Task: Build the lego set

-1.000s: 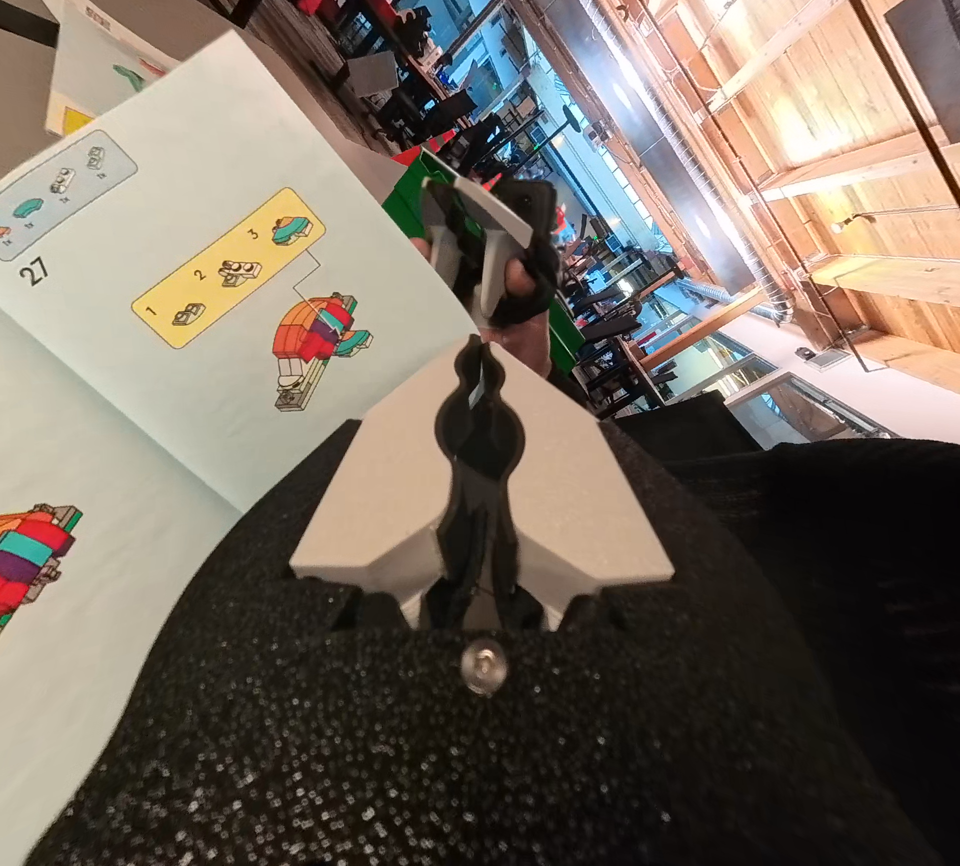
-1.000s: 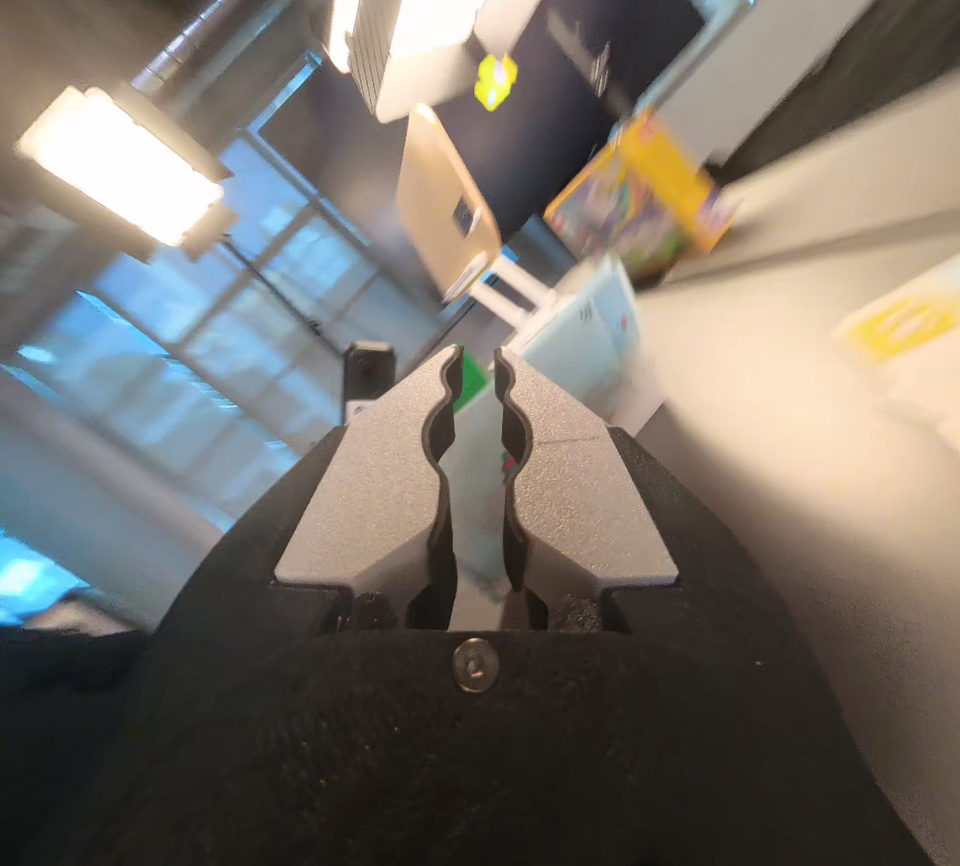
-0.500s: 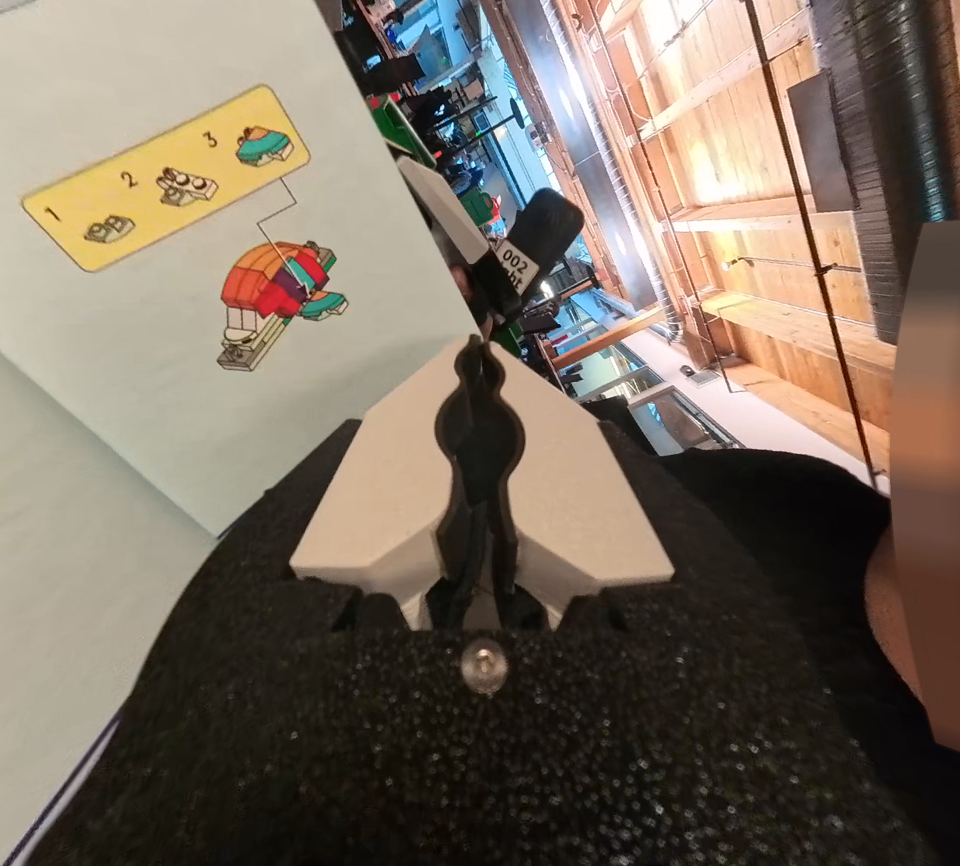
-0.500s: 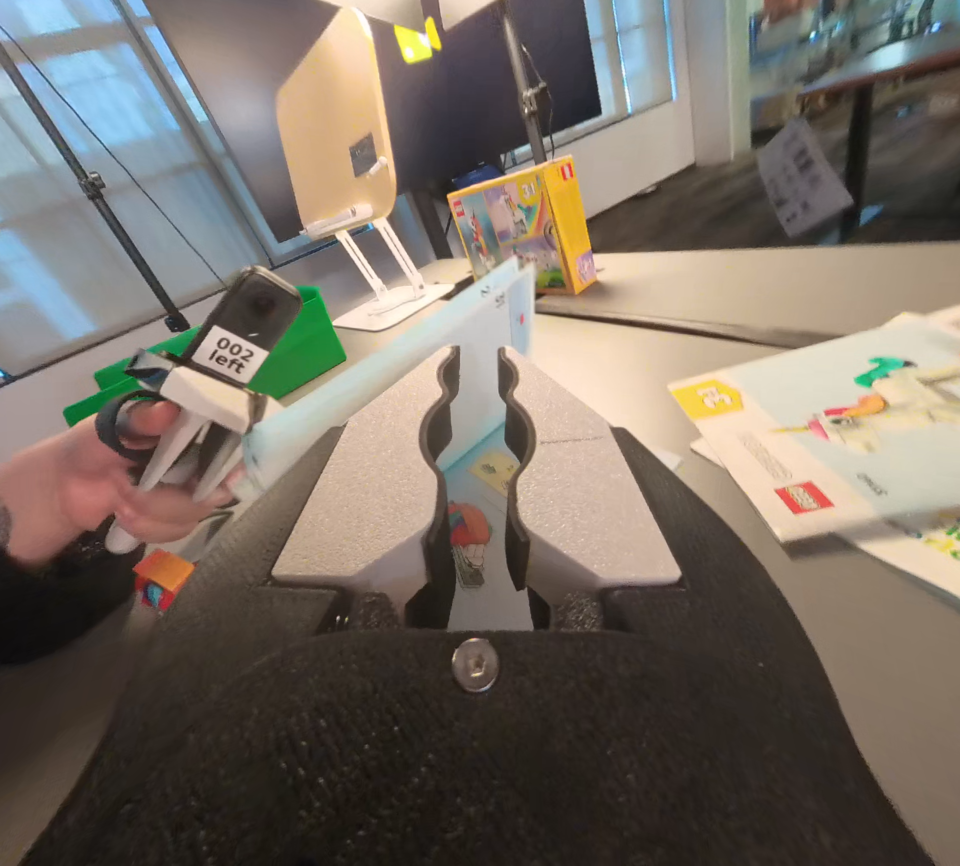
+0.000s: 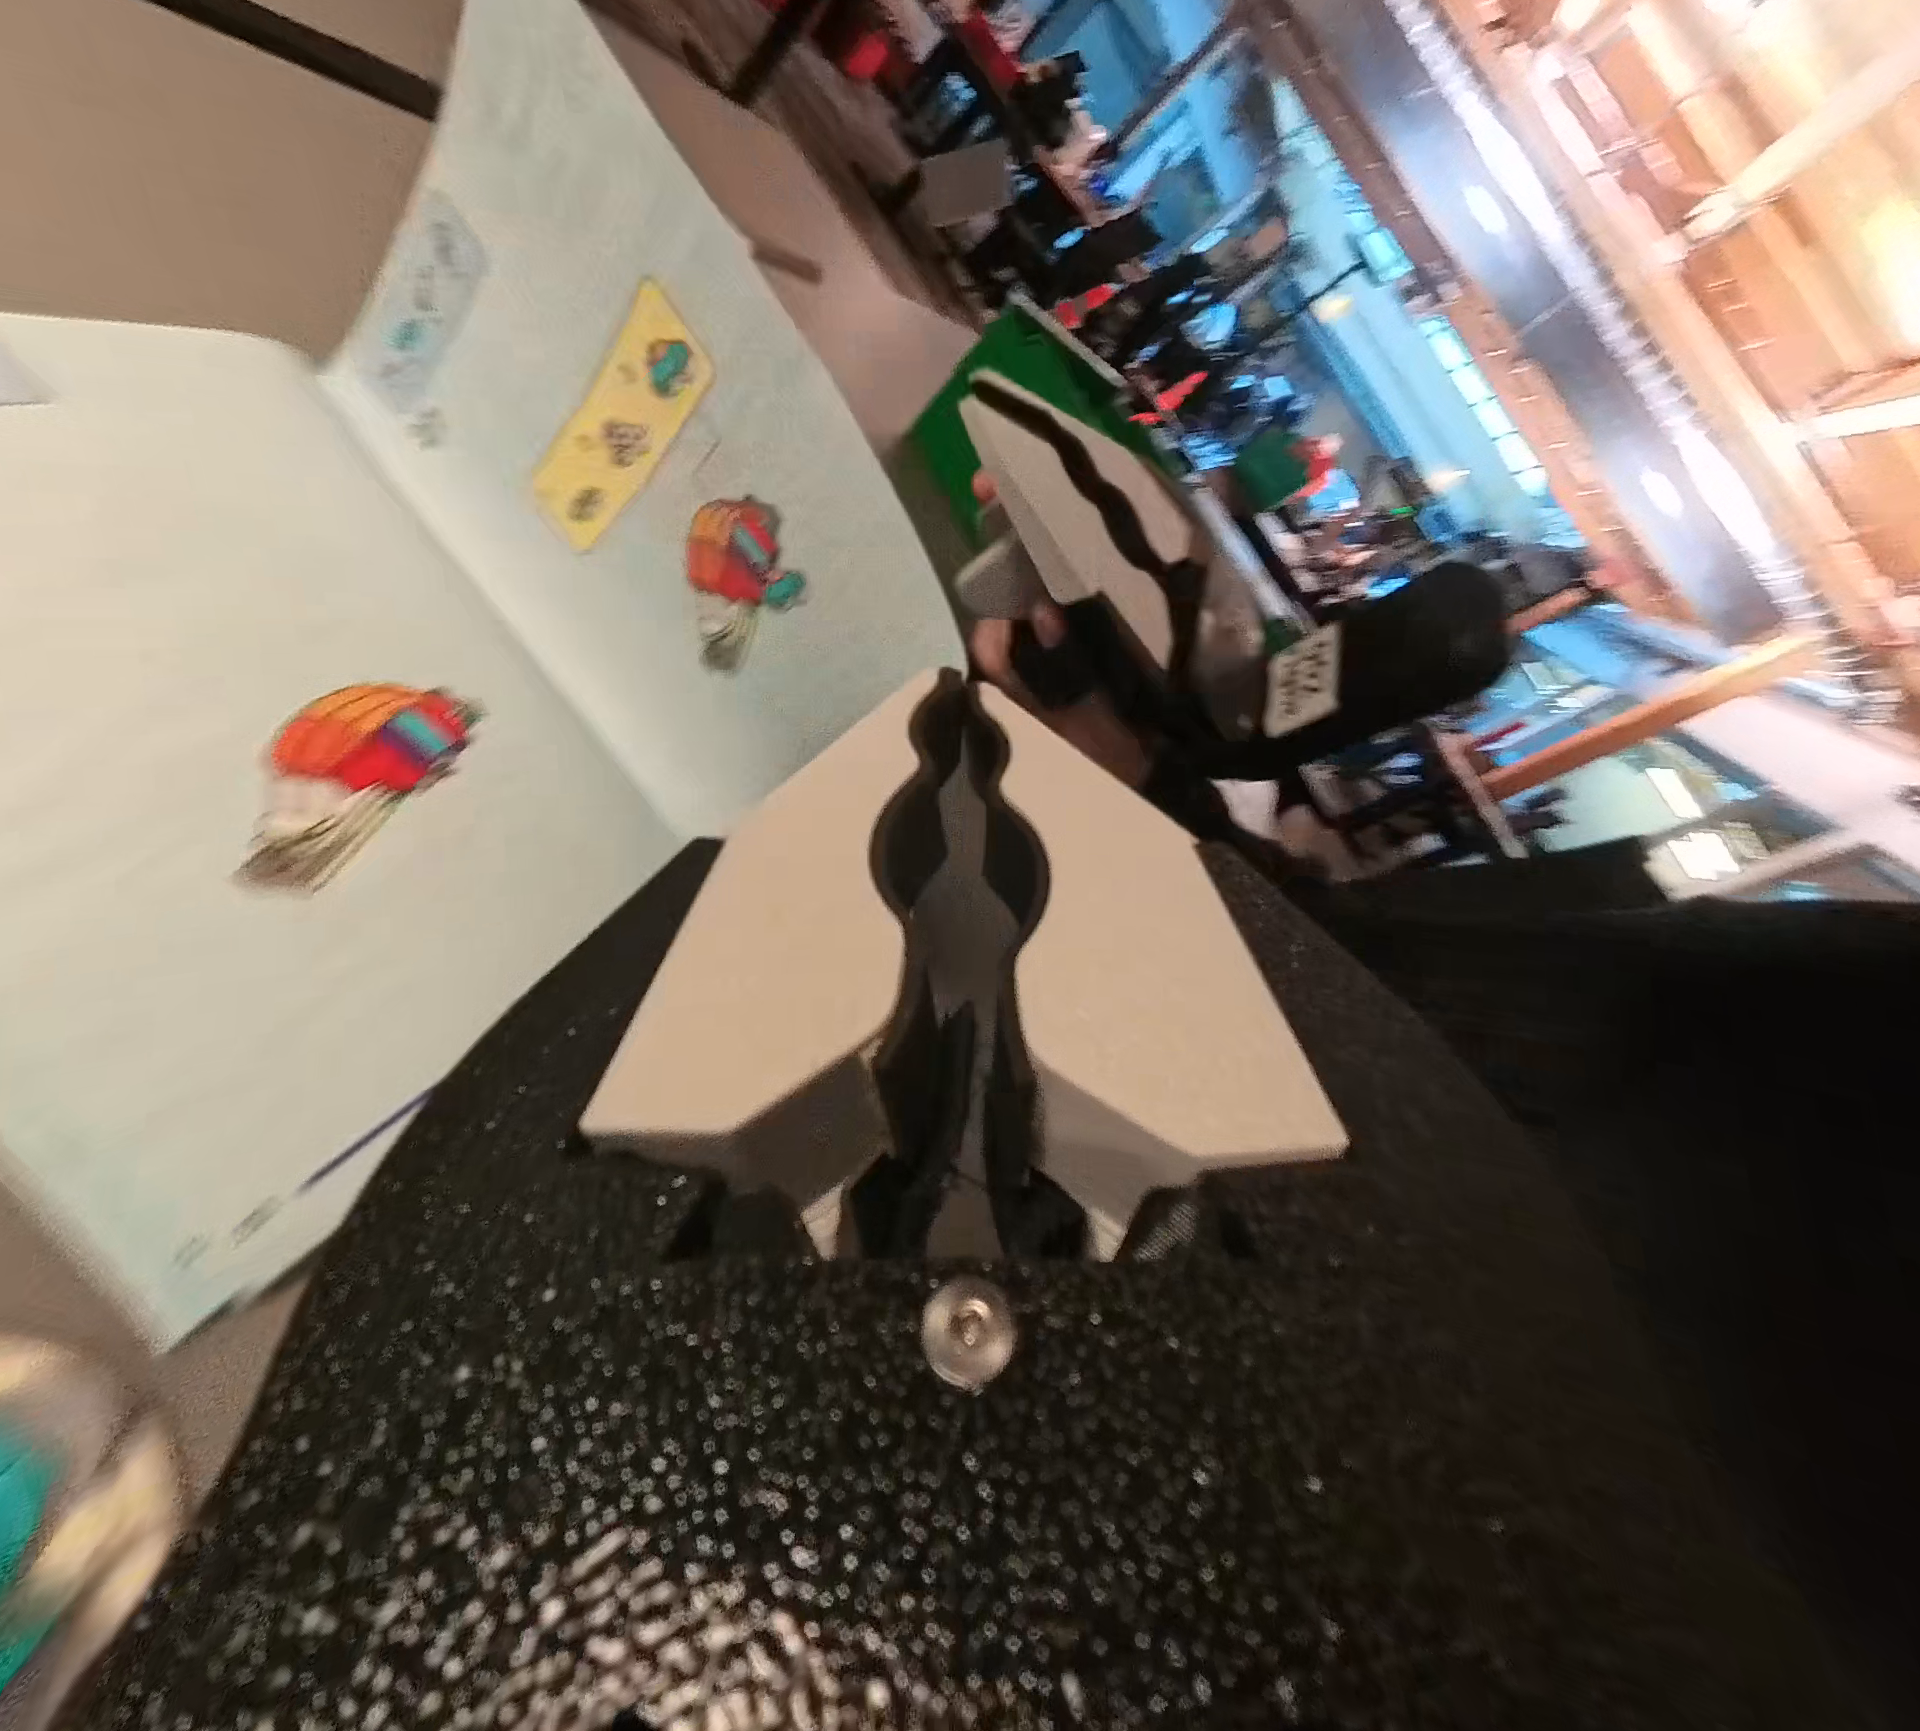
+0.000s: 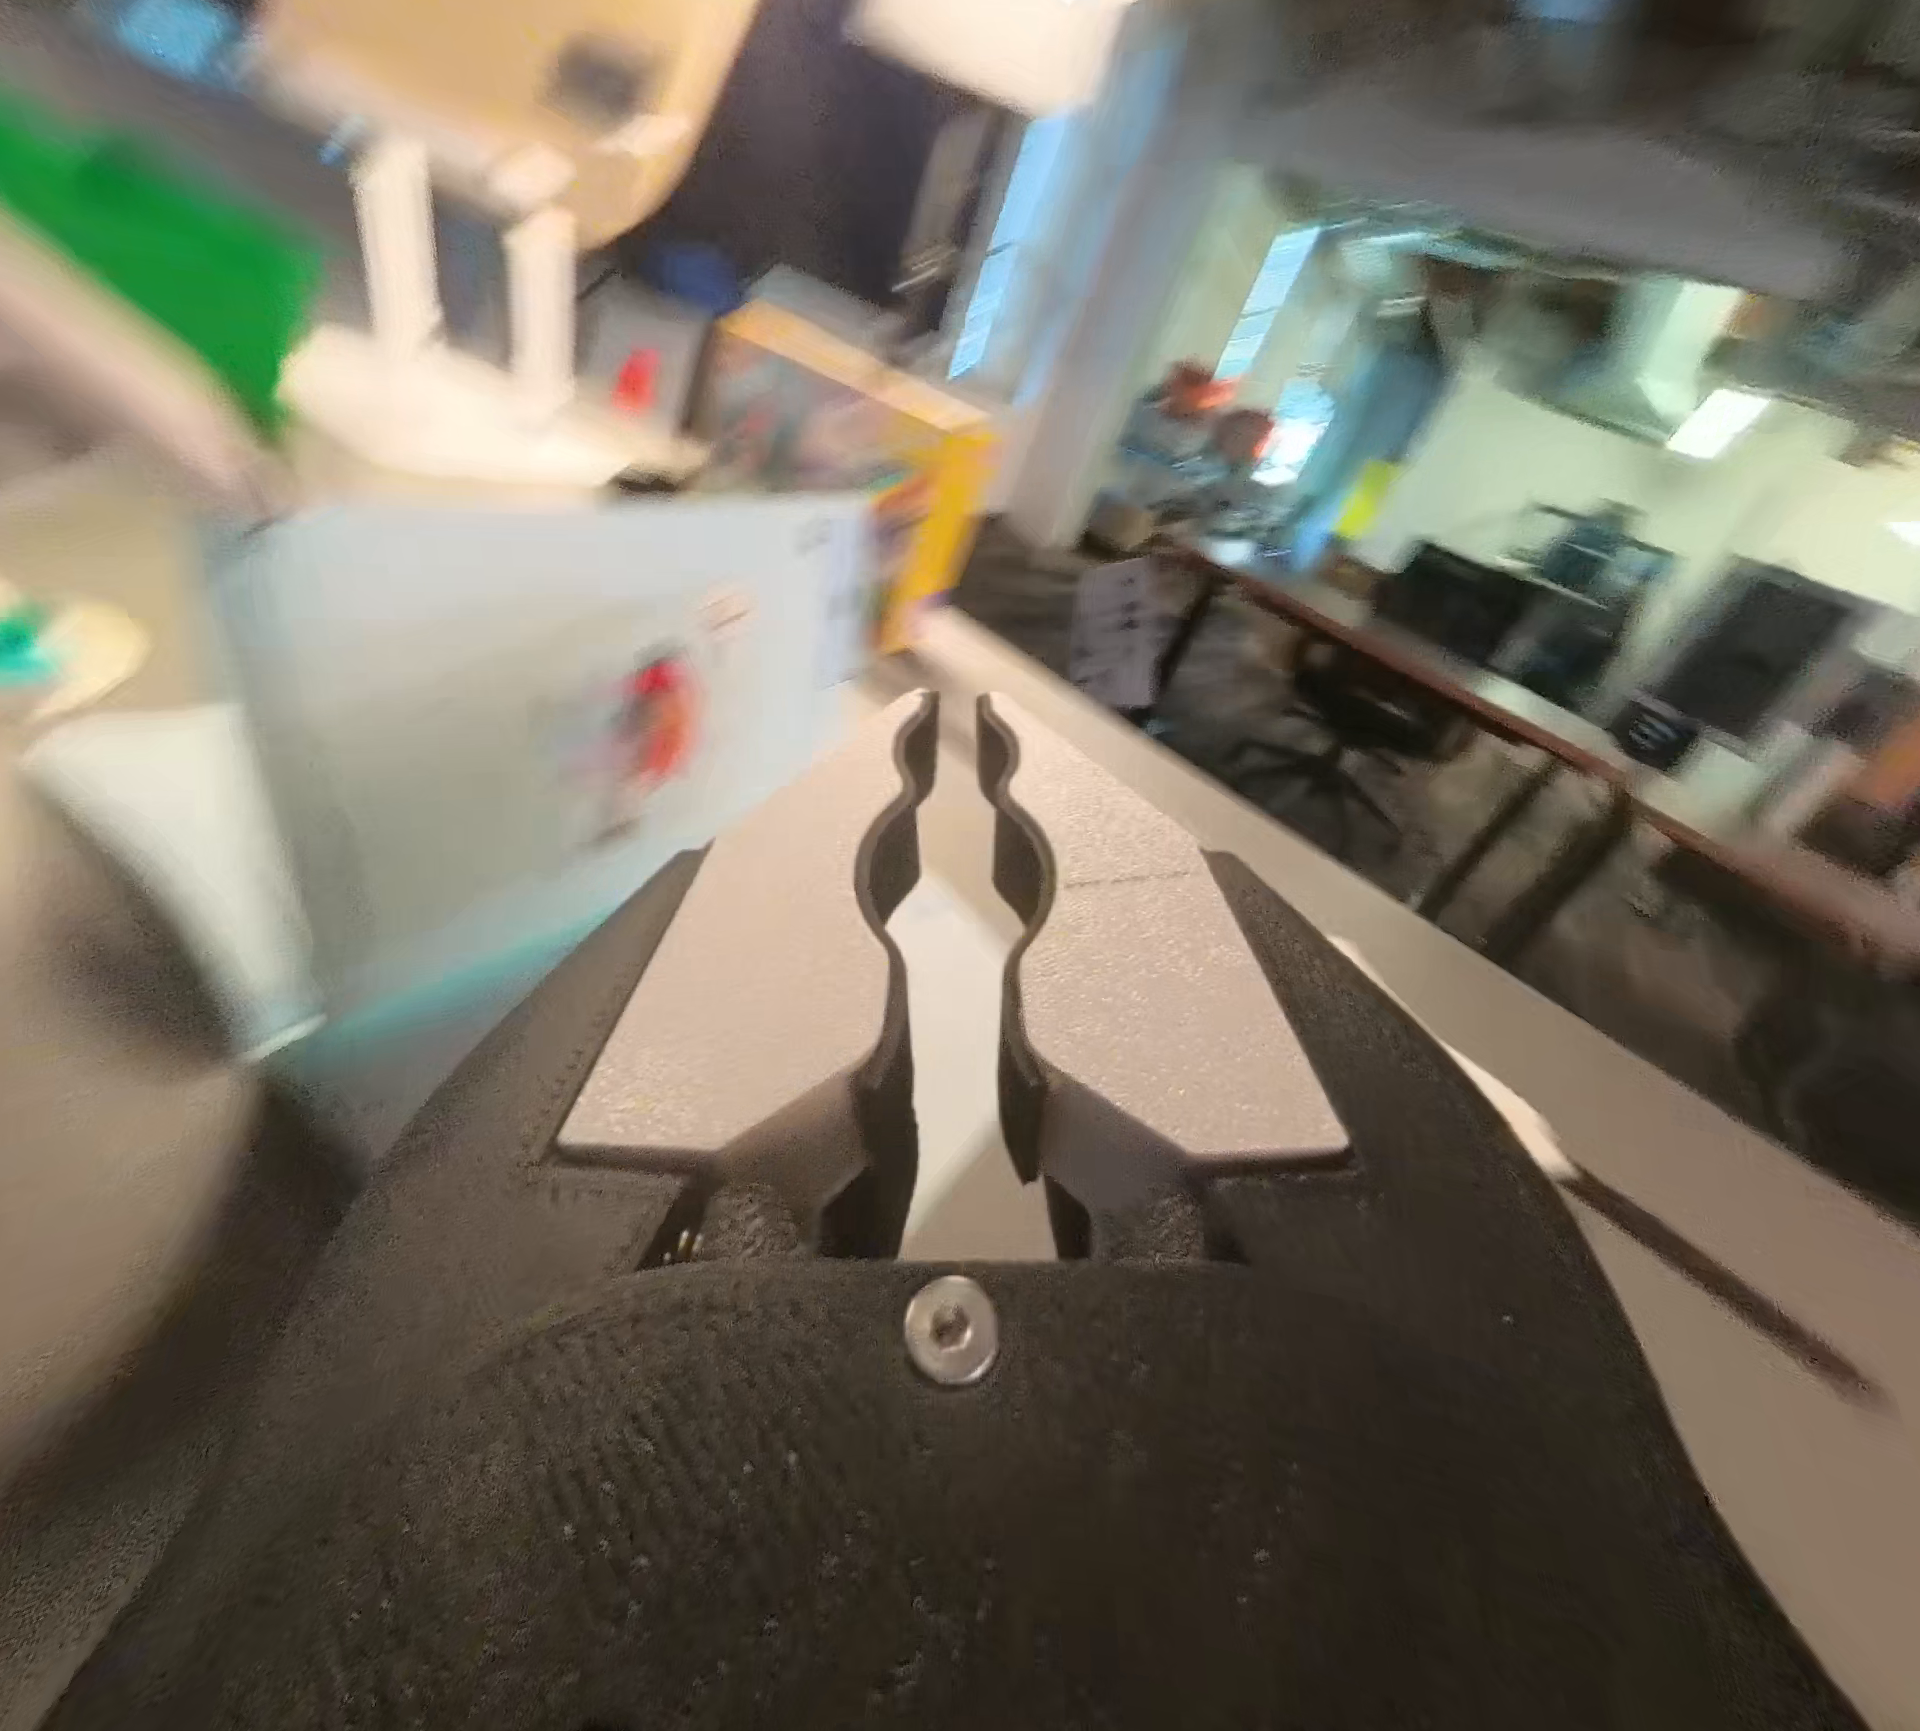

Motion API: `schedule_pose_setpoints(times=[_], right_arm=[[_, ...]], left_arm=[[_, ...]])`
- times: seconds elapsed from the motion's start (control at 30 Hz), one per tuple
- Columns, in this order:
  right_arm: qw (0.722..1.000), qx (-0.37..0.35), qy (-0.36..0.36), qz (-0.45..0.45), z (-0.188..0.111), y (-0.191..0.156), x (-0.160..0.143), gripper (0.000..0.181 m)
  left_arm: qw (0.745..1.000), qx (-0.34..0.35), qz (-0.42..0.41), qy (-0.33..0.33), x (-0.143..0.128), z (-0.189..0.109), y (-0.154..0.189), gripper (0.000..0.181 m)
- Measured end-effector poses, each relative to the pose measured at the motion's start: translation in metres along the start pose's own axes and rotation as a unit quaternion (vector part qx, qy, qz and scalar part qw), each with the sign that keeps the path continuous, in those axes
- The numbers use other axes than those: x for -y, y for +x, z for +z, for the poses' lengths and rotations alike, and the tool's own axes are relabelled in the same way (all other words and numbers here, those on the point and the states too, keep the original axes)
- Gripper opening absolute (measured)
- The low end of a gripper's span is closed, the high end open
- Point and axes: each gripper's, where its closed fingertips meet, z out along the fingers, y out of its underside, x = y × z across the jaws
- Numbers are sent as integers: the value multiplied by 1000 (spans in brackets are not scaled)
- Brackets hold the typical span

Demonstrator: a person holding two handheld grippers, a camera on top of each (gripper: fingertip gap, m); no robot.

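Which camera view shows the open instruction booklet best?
The left wrist view: the instruction booklet lies open there, both pages and their coloured build drawings readable despite some blur. The right wrist view shows it only as a heavily blurred pale page with a red smudge.

Speckled black claw [image 5: 961, 694], pale grey fingers [image 5: 790, 933]

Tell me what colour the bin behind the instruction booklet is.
Green; the bin shows best in the left wrist view, beyond the booklet.

Booklet page [image 5: 582, 299]: we make out blurred figures, none legible.
Label on right gripper [image 5: 1081, 528]: writing too smeared for us to read.
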Motion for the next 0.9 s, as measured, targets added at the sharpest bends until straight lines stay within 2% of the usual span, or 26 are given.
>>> schedule_pose_setpoints(times=[0.07,0.13,0.23,0.37,0.6,0.77,0.9], right_arm=[[996,40,-56,-49,10,-40,-10,2],[984,53,-123,-117,18,-65,-25,0],[974,119,-179,-78,27,-102,-38,0],[955,173,-237,-35,31,-126,-53,0],[939,187,-286,-43,33,-137,-68,0],[931,206,-302,0,33,-138,-71,0],[919,227,-319,42,33,-139,-73,0]], left_arm=[[998,57,24,2,-4,-19,-16,0],[995,90,30,10,-6,-37,-27,0],[991,127,30,17,-13,-59,-43,0],[985,162,64,8,-25,-81,-48,8],[963,223,150,33,-32,-136,-39,11],[955,242,157,62,-36,-177,-36,13],[951,250,170,65,-43,-197,-37,14]])
